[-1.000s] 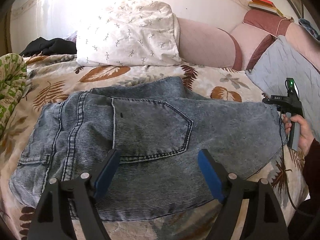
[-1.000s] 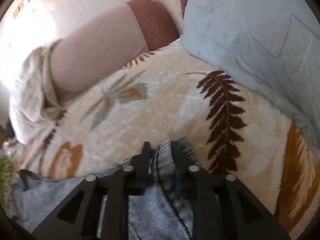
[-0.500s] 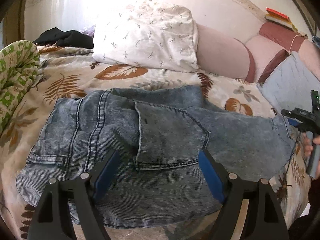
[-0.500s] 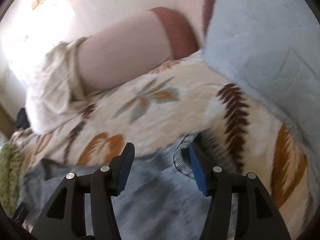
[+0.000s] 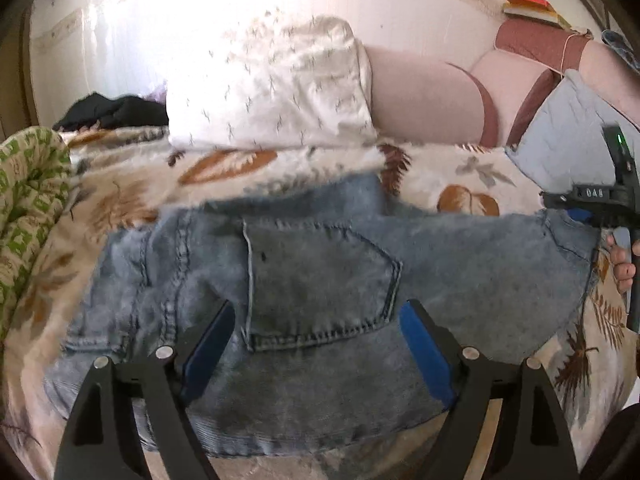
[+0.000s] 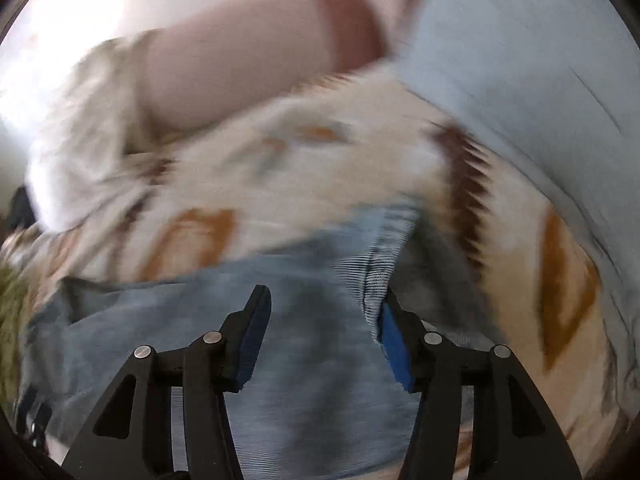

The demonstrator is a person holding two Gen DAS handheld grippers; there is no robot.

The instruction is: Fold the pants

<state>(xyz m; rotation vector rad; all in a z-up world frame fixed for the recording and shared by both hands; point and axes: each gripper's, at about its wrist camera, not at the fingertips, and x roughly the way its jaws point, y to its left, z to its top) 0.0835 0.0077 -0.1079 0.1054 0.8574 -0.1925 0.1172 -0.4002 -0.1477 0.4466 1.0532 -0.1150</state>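
The pants (image 5: 320, 304), pale washed denim, lay spread flat across the bed (image 5: 132, 184) on its leaf-printed cover, back pocket (image 5: 316, 284) up, already doubled into a broad slab running from the left side of the bed to the right edge. Behind them a white pillow (image 5: 272, 88) and pink bolsters (image 5: 424, 96) leaned against the wall, with a grey quilted cushion (image 5: 560, 140) off to the right and a green-patterned blanket (image 5: 28, 200) bunched at the left.

The step in hand looked like the pause between folds: one fold laid down, both tools free of the cloth. The left gripper (image 5: 316, 344) hovered over the near half of the denim with its blue-padded fingers (image 5: 208, 348) spread wide and nothing between them. The right gripper (image 6: 320, 332) sat at the far right end of the pants, fingers likewise parted; a ribbed edge of the denim (image 6: 380, 276) lay against the inner face of its right finger, though not pinched. That view was smeared with motion, so finer contact could not be told.

The next move probably called for each gripper to close on an end or corner of the slab and carry it over evenly, keeping the layers from sliding apart.
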